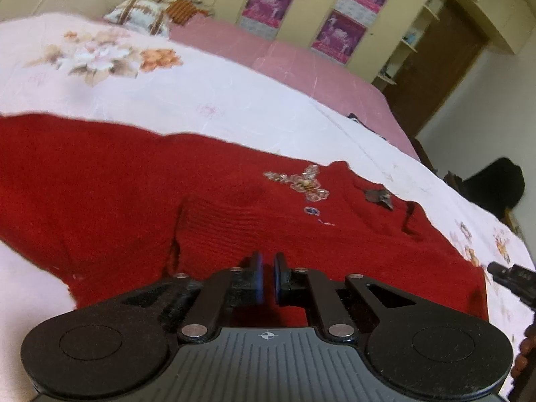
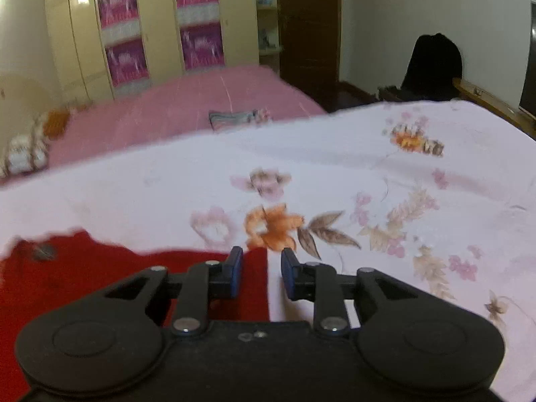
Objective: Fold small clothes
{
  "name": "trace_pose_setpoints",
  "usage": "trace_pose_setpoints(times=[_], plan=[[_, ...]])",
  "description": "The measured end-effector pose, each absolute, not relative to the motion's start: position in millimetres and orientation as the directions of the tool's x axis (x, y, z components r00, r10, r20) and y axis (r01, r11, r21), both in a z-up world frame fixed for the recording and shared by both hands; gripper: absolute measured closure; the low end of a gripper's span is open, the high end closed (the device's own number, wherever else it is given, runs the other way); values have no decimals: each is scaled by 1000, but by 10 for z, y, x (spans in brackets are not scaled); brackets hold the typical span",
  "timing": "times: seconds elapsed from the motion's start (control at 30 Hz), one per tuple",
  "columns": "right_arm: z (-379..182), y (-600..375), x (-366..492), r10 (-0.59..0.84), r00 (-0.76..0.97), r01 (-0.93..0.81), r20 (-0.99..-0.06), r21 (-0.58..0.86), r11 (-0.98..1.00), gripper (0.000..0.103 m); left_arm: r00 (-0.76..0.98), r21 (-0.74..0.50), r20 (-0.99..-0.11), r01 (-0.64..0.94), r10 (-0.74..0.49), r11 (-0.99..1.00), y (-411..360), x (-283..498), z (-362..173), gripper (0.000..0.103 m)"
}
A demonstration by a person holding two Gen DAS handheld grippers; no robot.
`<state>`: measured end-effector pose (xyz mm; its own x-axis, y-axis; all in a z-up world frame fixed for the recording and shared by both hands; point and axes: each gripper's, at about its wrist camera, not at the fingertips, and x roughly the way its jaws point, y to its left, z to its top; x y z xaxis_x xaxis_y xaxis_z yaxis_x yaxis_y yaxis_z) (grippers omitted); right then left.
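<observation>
A red knitted sweater [image 1: 140,181] with a beaded flower decoration [image 1: 303,184] lies spread on a white floral bedspread [image 1: 187,93]. My left gripper [image 1: 267,276] hovers over the sweater's near part, its blue pads almost together with a thin gap and no cloth visibly between them. In the right wrist view the sweater's edge [image 2: 100,268] fills the lower left. My right gripper [image 2: 262,269] is open over that edge, left pad above red knit, right pad above the bedspread [image 2: 368,184]. The right gripper's tip also shows in the left wrist view [image 1: 509,276].
A pink sheet [image 2: 187,104] covers the far side of the bed, with a small folded striped cloth [image 2: 234,119] on it and pillows [image 1: 147,13] at the head. A wardrobe [image 2: 150,26], a dark door [image 2: 308,23] and a dark chair [image 2: 432,67] stand beyond.
</observation>
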<state>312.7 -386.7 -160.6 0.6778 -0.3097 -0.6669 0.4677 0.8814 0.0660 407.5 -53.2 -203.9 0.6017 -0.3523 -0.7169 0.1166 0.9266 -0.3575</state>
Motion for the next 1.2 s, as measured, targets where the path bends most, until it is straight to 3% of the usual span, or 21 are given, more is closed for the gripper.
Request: trace_pose_setpoints(times=[0.17,0.33,0.6,0.63,0.7,0.73,0.83,0.93,1.2], plan=[[-1707,-3397,2989,-151,679,303,-718,87,949,82,596,-344,-724,122,-346,931,-508,4049,-2138,97],[-1914,-3179,2948,-222,635,275,-740,-52,960,81,590,-323,-732,138,-340,936,-455,4021,-2066,97],[-1666,-2581,2910,-43,692,168,-721,103,980,77,547,-258,-793,99,-269,961,-116,3776,-1910,97],[-1666,-2474,2949,-18,691,144,-722,114,983,77,554,-225,-796,100,-242,969,-52,3734,-1879,93],[-1673,-2274,2983,23,692,98,-722,125,987,77,587,-171,-787,84,-188,982,101,3643,-1810,44],[-1669,-2171,2998,41,692,75,-720,129,989,77,620,-156,-769,57,-157,986,200,3583,-1769,0],[-1645,-1874,3032,96,689,18,-718,149,989,77,757,-211,-643,-32,-114,977,576,3366,-1647,0],[-1628,-1613,3090,132,687,-24,-715,159,987,77,711,-273,-690,-80,-137,959,936,3450,-1686,0],[-1679,-1118,3322,162,672,-71,-723,155,985,77,698,-375,-712,-284,-78,882,2033,3661,-1971,0]])
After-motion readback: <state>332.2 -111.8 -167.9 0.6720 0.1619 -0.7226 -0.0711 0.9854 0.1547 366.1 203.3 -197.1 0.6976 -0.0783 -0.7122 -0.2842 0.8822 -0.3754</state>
